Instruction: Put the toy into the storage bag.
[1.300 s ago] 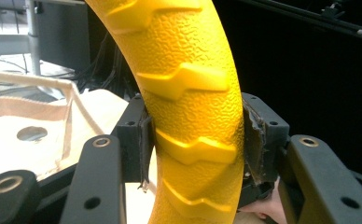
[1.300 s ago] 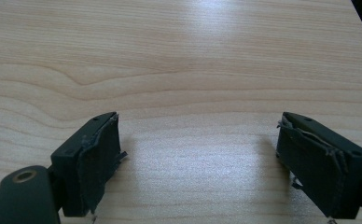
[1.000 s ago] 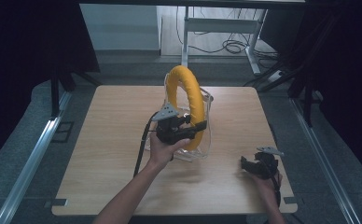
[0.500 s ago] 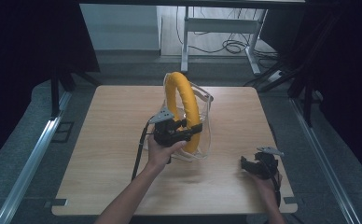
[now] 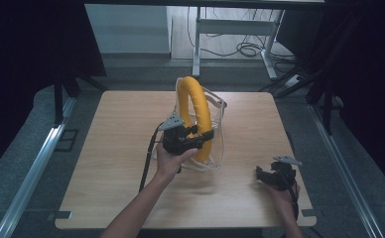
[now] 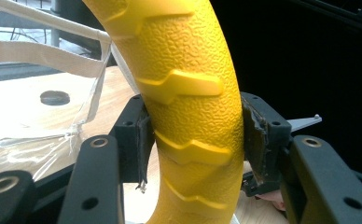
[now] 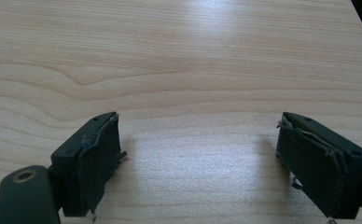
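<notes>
Two claws. Left gripper (image 5: 202,138) – jaws just been easing apart, pads still clasping yellow textured ring (image 6: 188,93) between them, ring upright, arching up past jaws. Clear plastic wrapper (image 5: 220,124) just beyond claw, around ring. Right gripper (image 7: 200,140) – released, jaws spread, bare wooden table (image 7: 193,46) beneath and ahead; well apart from ring.

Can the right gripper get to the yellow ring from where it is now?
Probably yes. Bare table lies between the right gripper and the yellow ring, and its jaws stand open. The left gripper, its jaws just opening around the ring, takes the lower part, and a clear bag hangs around it.
</notes>
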